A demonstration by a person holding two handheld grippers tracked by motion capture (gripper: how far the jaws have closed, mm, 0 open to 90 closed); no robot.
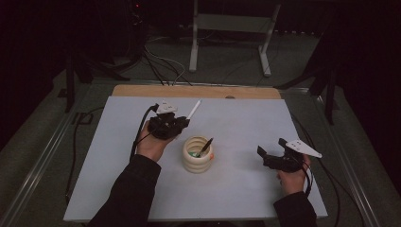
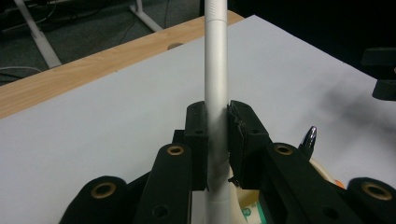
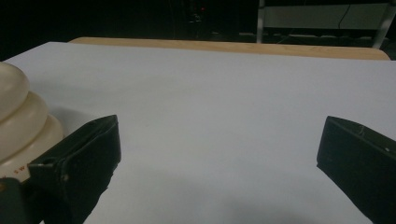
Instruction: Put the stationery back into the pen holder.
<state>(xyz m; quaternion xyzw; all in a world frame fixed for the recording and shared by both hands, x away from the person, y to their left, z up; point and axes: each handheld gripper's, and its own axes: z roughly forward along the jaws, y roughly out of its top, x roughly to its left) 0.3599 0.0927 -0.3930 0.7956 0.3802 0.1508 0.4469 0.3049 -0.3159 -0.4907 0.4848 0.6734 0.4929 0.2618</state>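
A white pen [image 1: 194,109] [image 2: 216,84] sticks out from my left gripper [image 1: 182,124] [image 2: 217,135], whose jaws are shut on its barrel. The gripper hovers just left of and behind a cream ribbed holder [image 1: 197,154] [image 3: 21,123] that stands mid-table. A dark pen [image 1: 205,146] [image 2: 308,139] leans inside the holder. My right gripper [image 1: 272,149] [image 3: 219,154] rests at the right side of the table, its jaws wide open with nothing between them, to the right of the holder.
A white sheet [image 1: 236,123] covers the table, with a wooden edge [image 1: 198,91] at the back. Cables [image 1: 75,142] trail off the left side and behind. A metal stand [image 1: 229,28] rises on the floor beyond the table.
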